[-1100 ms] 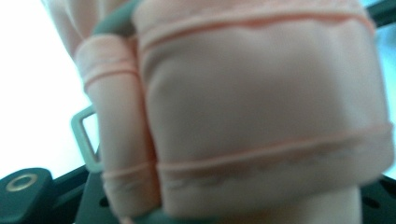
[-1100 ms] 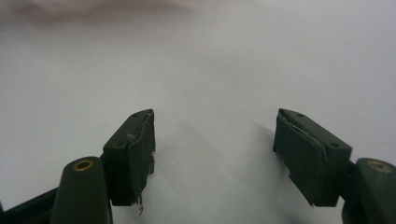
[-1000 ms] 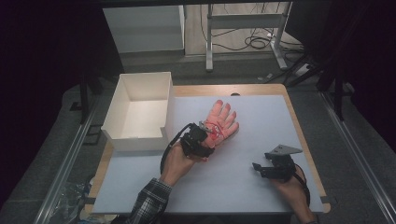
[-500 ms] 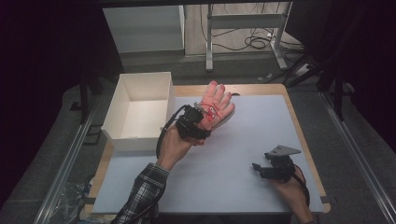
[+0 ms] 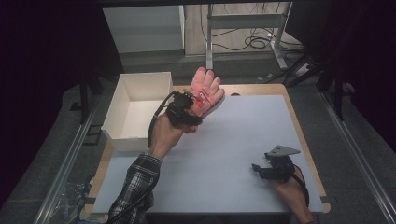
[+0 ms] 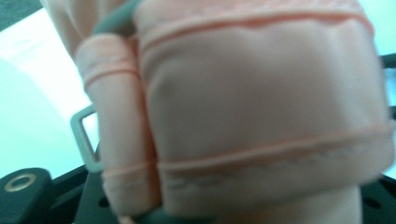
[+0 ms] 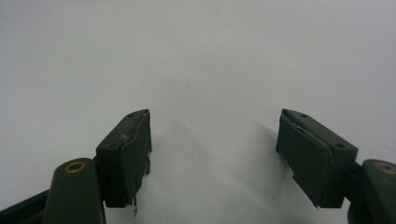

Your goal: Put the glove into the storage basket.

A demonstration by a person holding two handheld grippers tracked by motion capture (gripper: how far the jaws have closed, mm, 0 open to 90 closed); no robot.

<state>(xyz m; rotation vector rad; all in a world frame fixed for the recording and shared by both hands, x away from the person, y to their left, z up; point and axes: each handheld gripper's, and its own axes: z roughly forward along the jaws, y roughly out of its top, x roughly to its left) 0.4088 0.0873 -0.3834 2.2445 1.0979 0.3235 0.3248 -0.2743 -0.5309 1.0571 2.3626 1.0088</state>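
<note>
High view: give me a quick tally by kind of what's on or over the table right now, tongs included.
Pink glove, gripped in the left tongs and lifted above the table: 1
White open box at the table's left edge: 1
Tongs, the left ones plus the right tongs, open and with nothing between them: 2
Total: 4
</note>
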